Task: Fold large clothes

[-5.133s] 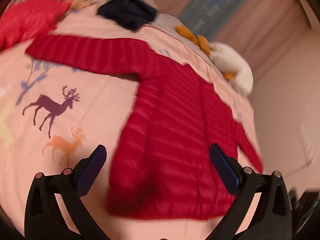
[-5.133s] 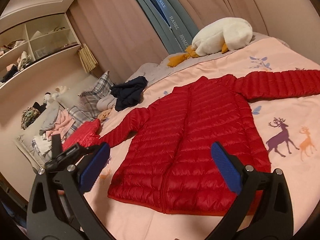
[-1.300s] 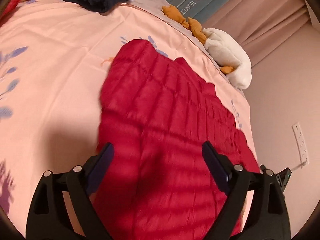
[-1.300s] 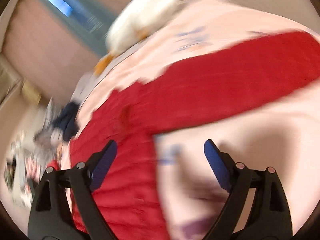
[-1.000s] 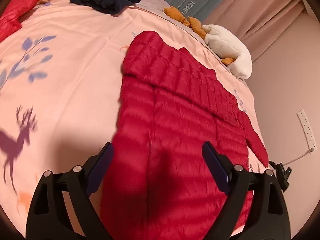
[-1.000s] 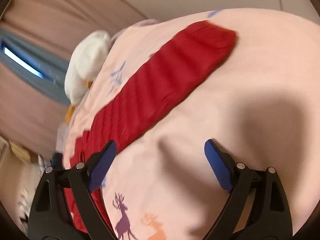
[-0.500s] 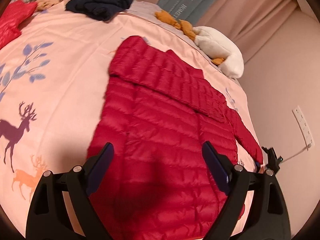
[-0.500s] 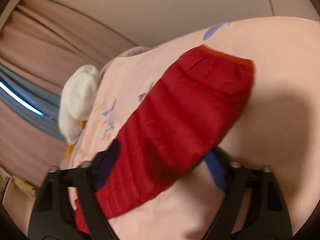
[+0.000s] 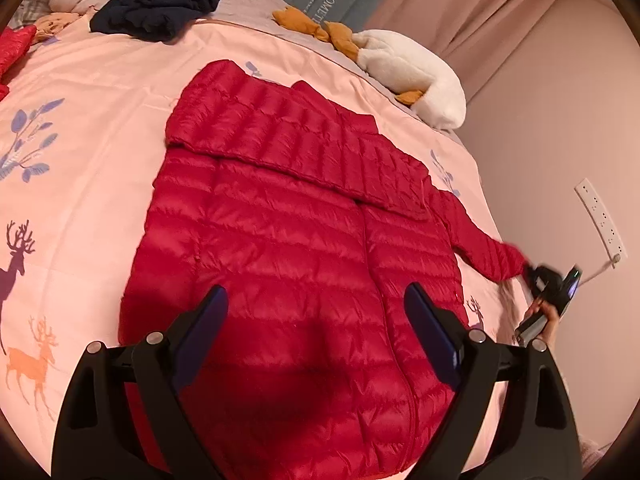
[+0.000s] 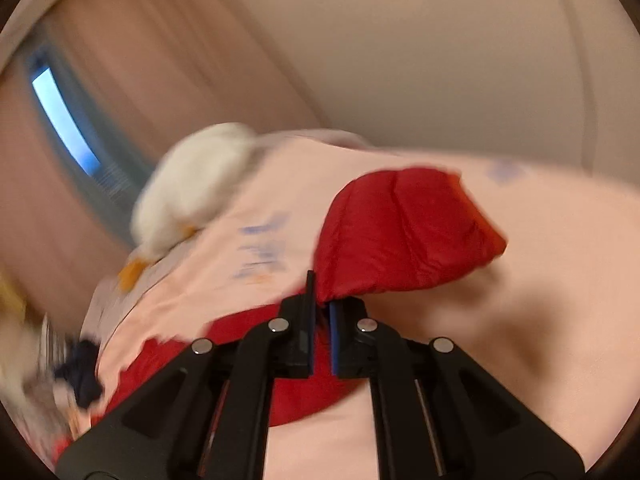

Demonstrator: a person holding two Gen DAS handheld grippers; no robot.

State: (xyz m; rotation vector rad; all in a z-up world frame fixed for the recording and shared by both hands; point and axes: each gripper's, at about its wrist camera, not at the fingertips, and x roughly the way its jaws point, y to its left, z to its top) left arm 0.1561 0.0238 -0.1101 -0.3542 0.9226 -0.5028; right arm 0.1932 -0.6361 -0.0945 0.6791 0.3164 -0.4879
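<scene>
A red quilted puffer jacket (image 9: 288, 240) lies flat on the pink bed cover (image 9: 92, 120), one sleeve folded across its chest. My left gripper (image 9: 316, 320) hovers open over the jacket's lower half and holds nothing. The other sleeve (image 9: 484, 244) stretches to the right, where my right gripper (image 9: 530, 270) grips its end in a hand. In the right wrist view that gripper (image 10: 322, 308) is shut on the red sleeve, and the cuff (image 10: 404, 232) stands lifted above the cover beyond the pads.
A white plush goose (image 9: 412, 76) lies at the bed's far edge, with a dark blue heap of clothes (image 9: 156, 0) at the back left. A wall with a socket strip (image 9: 600, 220) runs close on the right. Curtains hang behind the bed.
My right gripper closed on the sleeve's end and raised it off the cover. The left gripper drew back, bringing more of the jacket and the right hand into view.
</scene>
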